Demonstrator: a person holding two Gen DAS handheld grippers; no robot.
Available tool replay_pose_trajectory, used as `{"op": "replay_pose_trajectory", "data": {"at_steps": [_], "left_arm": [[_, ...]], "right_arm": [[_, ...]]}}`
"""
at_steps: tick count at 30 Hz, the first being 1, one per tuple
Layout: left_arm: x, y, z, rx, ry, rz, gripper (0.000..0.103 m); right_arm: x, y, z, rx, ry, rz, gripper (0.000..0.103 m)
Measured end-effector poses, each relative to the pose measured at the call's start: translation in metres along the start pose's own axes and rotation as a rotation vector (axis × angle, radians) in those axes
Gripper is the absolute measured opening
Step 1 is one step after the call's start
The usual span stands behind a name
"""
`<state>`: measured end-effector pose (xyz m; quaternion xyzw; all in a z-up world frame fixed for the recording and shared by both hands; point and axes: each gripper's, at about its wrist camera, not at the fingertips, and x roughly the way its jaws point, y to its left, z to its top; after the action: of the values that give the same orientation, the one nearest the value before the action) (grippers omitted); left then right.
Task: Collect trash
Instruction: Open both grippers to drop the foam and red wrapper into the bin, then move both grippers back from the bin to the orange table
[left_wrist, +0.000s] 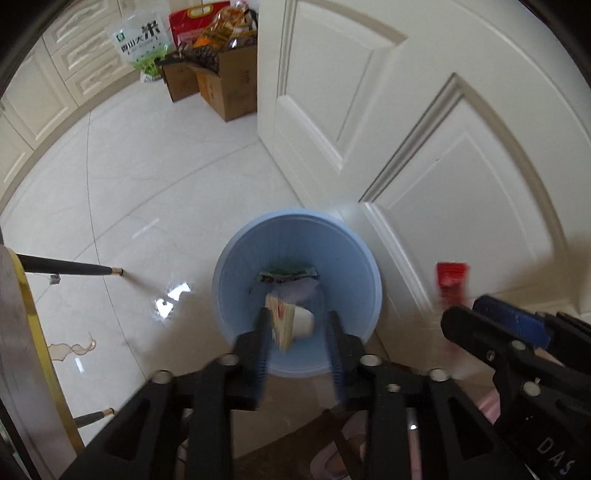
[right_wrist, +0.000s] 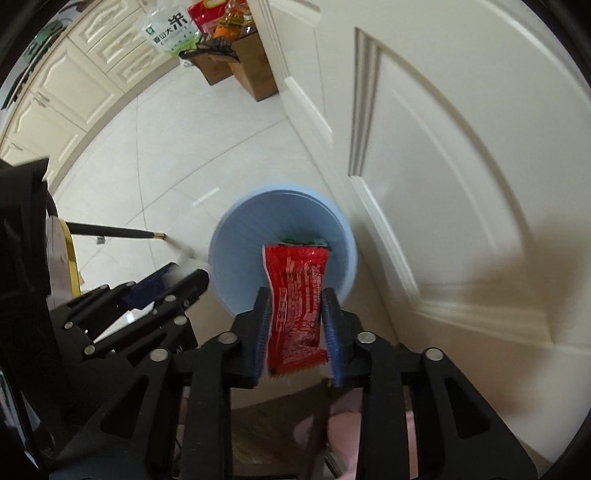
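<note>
A light blue waste bin (left_wrist: 236, 258) stands on the floor against the white door; it also shows in the right wrist view (right_wrist: 236, 236). Inside lie a green wrapper (left_wrist: 290, 272) and pale crumpled trash. My left gripper (left_wrist: 297, 321) is open above the bin's near rim, and a small yellow-and-white packet (left_wrist: 286, 317) is blurred in the air between its fingers, over the bin. My right gripper (right_wrist: 295, 306) is shut on a red wrapper (right_wrist: 297, 306) and holds it above the bin's near side. The red wrapper also shows in the left wrist view (left_wrist: 451, 278).
A white panelled door (left_wrist: 443, 147) stands right of the bin. Cardboard boxes (left_wrist: 221, 85) with bags stand at the back by cream cabinets (left_wrist: 55, 81). A gold-rimmed table (left_wrist: 22, 314) with black legs is at the left. The floor is white tile.
</note>
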<state>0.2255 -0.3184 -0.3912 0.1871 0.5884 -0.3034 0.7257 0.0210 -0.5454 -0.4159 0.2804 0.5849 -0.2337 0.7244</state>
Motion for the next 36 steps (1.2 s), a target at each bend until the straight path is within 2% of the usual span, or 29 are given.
{"op": "replay_pose_trajectory", "data": {"at_steps": [2, 3, 4, 5, 6, 9, 14, 18, 24, 26, 29, 31, 32, 33, 36], "left_arm": [[0.004, 0.008, 0.004, -0.015, 0.016, 0.006, 0.046], [0.008, 0.008, 0.004, -0.023, 0.023, 0.013, 0.05], [0.009, 0.012, 0.008, -0.03, 0.031, 0.018, 0.051], [0.014, 0.013, 0.01, -0.038, 0.041, 0.017, 0.051], [0.018, 0.011, 0.007, -0.041, 0.052, 0.006, 0.051], [0.028, 0.007, 0.013, -0.017, 0.078, -0.017, 0.052], [0.033, -0.013, 0.013, 0.033, 0.085, 0.01, 0.053], [0.021, -0.03, 0.006, 0.068, 0.079, 0.024, 0.053], [-0.041, -0.036, -0.004, 0.086, 0.01, 0.005, 0.053], [-0.068, -0.041, -0.016, 0.095, -0.029, 0.004, 0.053], [-0.123, -0.045, -0.039, 0.102, -0.104, 0.008, 0.06], [-0.153, -0.05, -0.053, 0.106, -0.155, 0.009, 0.062], [-0.169, -0.053, -0.061, 0.11, -0.184, 0.022, 0.063], [-0.194, -0.053, -0.074, 0.116, -0.211, 0.034, 0.064], [-0.242, -0.054, -0.102, 0.118, -0.287, 0.045, 0.066]], "right_arm": [[0.008, 0.0, 0.006, -0.003, 0.005, -0.008, 0.035], [0.01, 0.0, 0.008, -0.001, 0.009, -0.02, 0.042], [0.012, -0.001, 0.009, 0.002, 0.012, -0.026, 0.047], [0.012, -0.003, 0.009, 0.007, 0.015, -0.029, 0.059], [0.012, -0.005, 0.009, 0.012, 0.014, -0.031, 0.063], [0.01, -0.008, 0.007, 0.015, 0.021, -0.061, 0.064], [-0.001, -0.009, 0.0, 0.004, 0.034, -0.12, 0.064], [-0.023, -0.01, -0.012, 0.011, 0.025, -0.158, 0.064], [-0.081, -0.015, -0.035, 0.05, -0.051, -0.219, 0.065], [-0.105, -0.015, -0.045, 0.064, -0.089, -0.233, 0.065], [-0.147, -0.013, -0.062, 0.074, -0.168, -0.256, 0.066], [-0.172, -0.011, -0.071, 0.079, -0.22, -0.268, 0.073], [-0.188, -0.009, -0.077, 0.082, -0.258, -0.275, 0.085], [-0.203, -0.006, -0.082, 0.08, -0.294, -0.279, 0.091], [-0.242, 0.004, -0.098, 0.059, -0.375, -0.272, 0.093]]}}
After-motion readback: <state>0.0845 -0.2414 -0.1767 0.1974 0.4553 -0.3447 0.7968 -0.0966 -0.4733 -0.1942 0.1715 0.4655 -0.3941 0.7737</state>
